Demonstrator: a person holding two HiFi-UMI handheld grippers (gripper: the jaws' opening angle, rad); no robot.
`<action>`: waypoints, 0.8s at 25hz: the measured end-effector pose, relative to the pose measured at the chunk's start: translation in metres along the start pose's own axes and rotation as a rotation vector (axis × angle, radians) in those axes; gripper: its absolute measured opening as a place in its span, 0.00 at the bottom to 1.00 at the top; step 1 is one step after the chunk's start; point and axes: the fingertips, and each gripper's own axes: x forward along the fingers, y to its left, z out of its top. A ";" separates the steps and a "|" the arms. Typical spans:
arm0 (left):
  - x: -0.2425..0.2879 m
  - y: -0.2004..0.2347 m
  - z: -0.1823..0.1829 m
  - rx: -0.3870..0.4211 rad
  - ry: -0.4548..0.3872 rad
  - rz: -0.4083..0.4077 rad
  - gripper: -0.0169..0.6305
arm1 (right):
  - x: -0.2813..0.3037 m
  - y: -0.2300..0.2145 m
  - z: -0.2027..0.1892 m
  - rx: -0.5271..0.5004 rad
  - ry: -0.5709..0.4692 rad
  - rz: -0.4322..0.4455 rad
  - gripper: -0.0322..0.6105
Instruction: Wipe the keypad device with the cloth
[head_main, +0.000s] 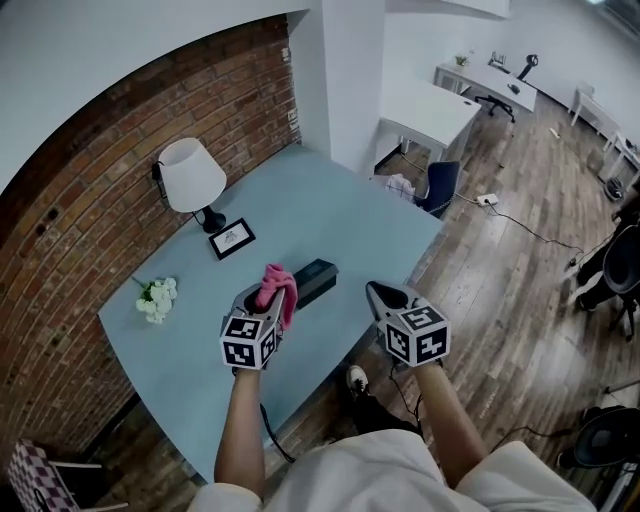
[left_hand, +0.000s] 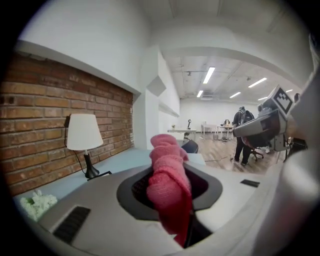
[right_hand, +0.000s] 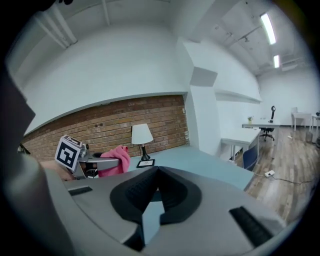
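A pink cloth (head_main: 279, 288) hangs bunched from my left gripper (head_main: 262, 302), which is shut on it above the blue table (head_main: 330, 215). In the left gripper view the cloth (left_hand: 168, 192) fills the gap between the jaws and droops over them. Just past the cloth lies the keypad device (head_main: 316, 280), a dark flat block on the table. My right gripper (head_main: 377, 292) hovers off the table's near right edge, jaws shut with nothing between them (right_hand: 156, 192). From the right gripper view the cloth (right_hand: 117, 159) shows at the left, and the device is hidden.
A white lamp (head_main: 192, 178) stands at the table's far left by the brick wall, with a small framed card (head_main: 231, 238) beside it. White flowers (head_main: 157, 298) lie at the left edge. White desks (head_main: 430, 110) and chairs stand beyond; a person (left_hand: 243, 134) stands in the distance.
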 end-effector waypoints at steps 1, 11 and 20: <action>-0.014 -0.006 0.006 0.008 -0.021 0.005 0.25 | -0.011 0.006 0.004 -0.015 -0.013 -0.007 0.07; -0.135 -0.068 0.047 0.090 -0.145 0.005 0.25 | -0.106 0.082 0.036 -0.145 -0.120 0.026 0.07; -0.221 -0.118 0.079 0.104 -0.267 -0.018 0.25 | -0.171 0.137 0.045 -0.236 -0.168 0.055 0.07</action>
